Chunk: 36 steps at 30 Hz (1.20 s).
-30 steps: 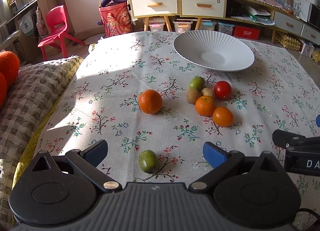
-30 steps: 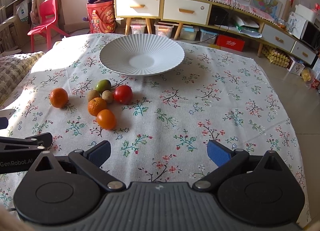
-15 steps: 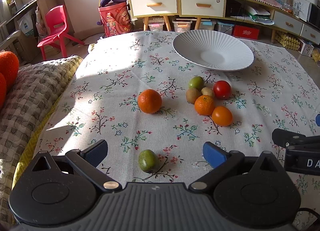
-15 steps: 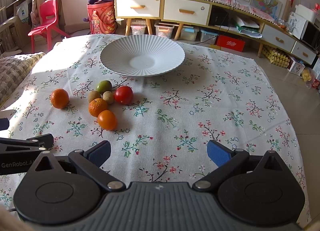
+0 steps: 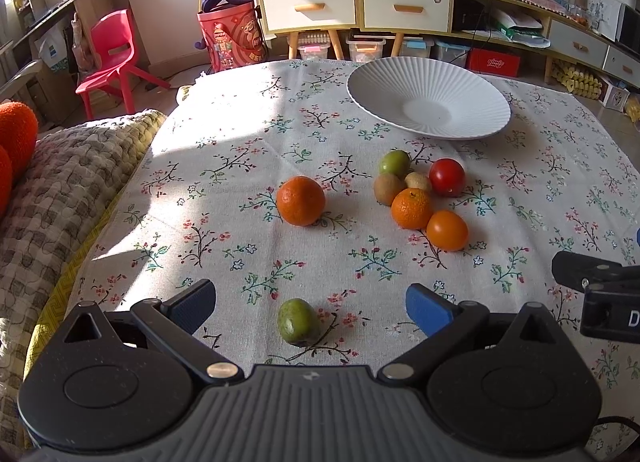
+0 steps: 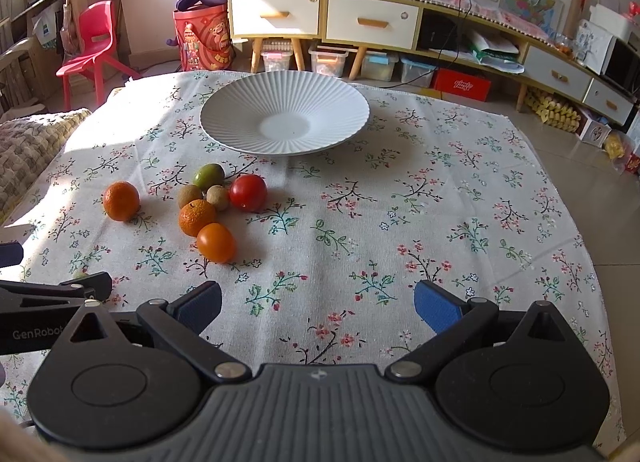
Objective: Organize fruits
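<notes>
A white ribbed plate point(image 5: 472, 81) point(image 6: 224, 117) sits empty at the far side of the floral tablecloth. In front of it lies a cluster: a green fruit point(image 5: 394, 161), two kiwis point(image 5: 387, 189), a red tomato point(image 5: 447, 177) point(image 6: 248, 192), an orange point(image 5: 412, 208) point(image 6: 197, 217) and an orange tomato point(image 5: 447, 230) point(image 6: 215, 242). A lone orange point(image 5: 301, 200) point(image 6: 121, 200) lies to the left. A small green fruit point(image 5: 297, 322) lies between the fingers of my open left gripper point(image 5: 310, 308), untouched. My right gripper point(image 6: 318, 304) is open and empty over bare cloth.
A woven blanket point(image 5: 60, 181) covers a seat at the table's left edge. A red chair point(image 5: 112, 53), a red bin point(image 5: 232, 37) and low cabinets point(image 5: 352, 9) stand beyond the table. The right gripper's side shows at the right of the left wrist view point(image 5: 600, 294).
Almost nothing has changed. The views have shifted very slightly; the small green fruit stays between the left fingers and both grippers stay open.
</notes>
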Tool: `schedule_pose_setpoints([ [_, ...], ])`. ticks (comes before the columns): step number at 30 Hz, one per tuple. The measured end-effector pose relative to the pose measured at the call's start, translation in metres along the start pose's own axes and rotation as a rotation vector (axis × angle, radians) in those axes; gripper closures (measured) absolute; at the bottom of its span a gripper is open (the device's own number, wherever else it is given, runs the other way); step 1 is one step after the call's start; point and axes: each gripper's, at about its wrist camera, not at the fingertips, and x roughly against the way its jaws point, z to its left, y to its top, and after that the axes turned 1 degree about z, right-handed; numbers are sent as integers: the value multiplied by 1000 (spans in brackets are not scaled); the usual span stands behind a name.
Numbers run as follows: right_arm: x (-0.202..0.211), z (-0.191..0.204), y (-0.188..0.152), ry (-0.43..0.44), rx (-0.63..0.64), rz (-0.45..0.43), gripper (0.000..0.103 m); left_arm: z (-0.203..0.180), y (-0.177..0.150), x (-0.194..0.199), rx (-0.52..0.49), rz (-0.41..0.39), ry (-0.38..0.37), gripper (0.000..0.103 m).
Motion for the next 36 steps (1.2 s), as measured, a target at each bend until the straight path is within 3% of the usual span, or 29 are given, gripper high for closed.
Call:
schedule_pose_setpoints([
  [24,2,2,2,8,8,-26,0,3,1,-2,0,-10,-13,11],
  [36,-28,-11,9,77,-32,48,0,5,-1,-25,-30,8,-50,11],
])
